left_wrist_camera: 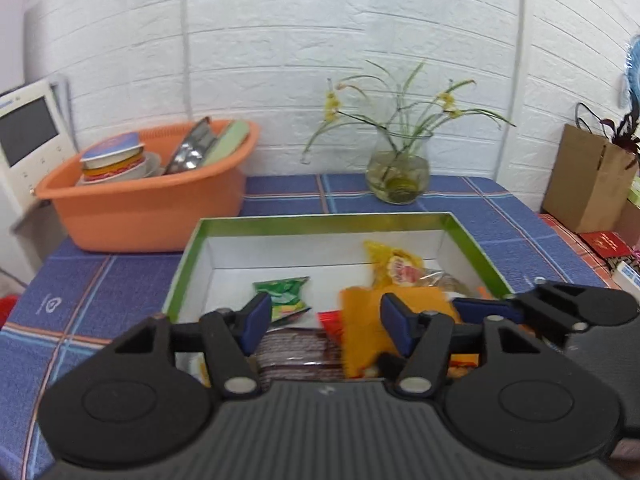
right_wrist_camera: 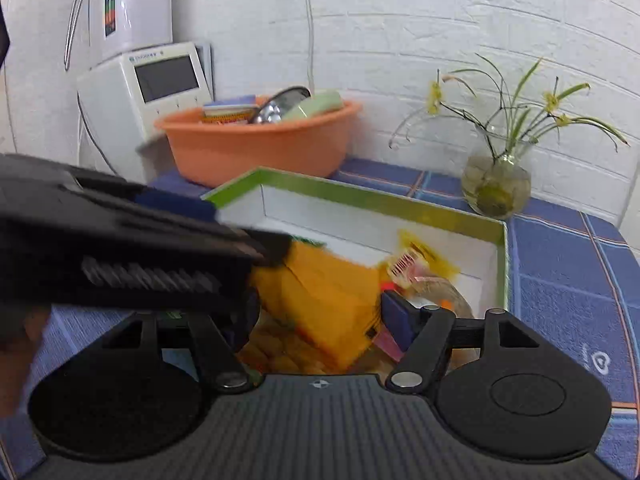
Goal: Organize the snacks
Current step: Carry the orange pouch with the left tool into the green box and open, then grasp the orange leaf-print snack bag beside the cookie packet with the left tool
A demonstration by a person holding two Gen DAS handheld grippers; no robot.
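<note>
- The left gripper (left_wrist_camera: 324,322) is shown with its jaws parted to a middling width; nothing is pressed between the pads, and a dark brown packet (left_wrist_camera: 298,354) lies just below them.
- An orange packet (left_wrist_camera: 362,330) is seen just inside the right-hand finger (left_wrist_camera: 394,320), apparently loose and blurred.
- The right gripper (right_wrist_camera: 320,312) is shown with jaws apart around the same orange packet (right_wrist_camera: 324,300); whether its pads grip it cannot be told, since one finger is hidden behind the left gripper's body.
- The snacks are gathered in the green-rimmed box (left_wrist_camera: 320,220), ahead of both sets of fingers; a green packet (left_wrist_camera: 284,294) and a yellow packet (left_wrist_camera: 394,266) lie beyond the fingertips.
- Risk: the two grippers are crowded together, so a collision could knock the orange packet out over the rim.
</note>
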